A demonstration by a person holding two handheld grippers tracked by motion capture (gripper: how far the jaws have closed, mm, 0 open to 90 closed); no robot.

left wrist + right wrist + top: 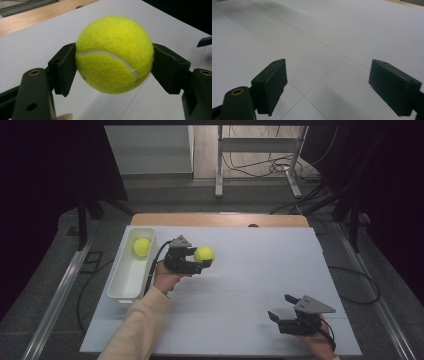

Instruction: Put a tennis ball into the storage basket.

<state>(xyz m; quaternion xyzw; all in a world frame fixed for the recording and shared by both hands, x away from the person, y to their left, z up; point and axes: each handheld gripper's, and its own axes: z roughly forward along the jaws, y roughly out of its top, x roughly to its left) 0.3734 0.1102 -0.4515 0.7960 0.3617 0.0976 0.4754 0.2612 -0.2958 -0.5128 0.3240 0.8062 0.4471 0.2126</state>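
Note:
A yellow-green tennis ball [204, 254] [114, 53] is clamped between the black jaws of my left gripper [202, 261] [114, 65], held a little above the white table surface [250, 270], just right of a white bin. A second tennis ball [141, 246] lies at the far end of that white bin [120, 285]. My right gripper [281, 308] [335, 86] rests low near the front right of the table, its jaws wide open with only bare white board between them.
The white board covers a wooden table whose far edge [220, 219] shows beyond it. Past the table are grey floor, metal frame legs [219, 165] and loose cables [280, 167]. Dark curtains flank both sides.

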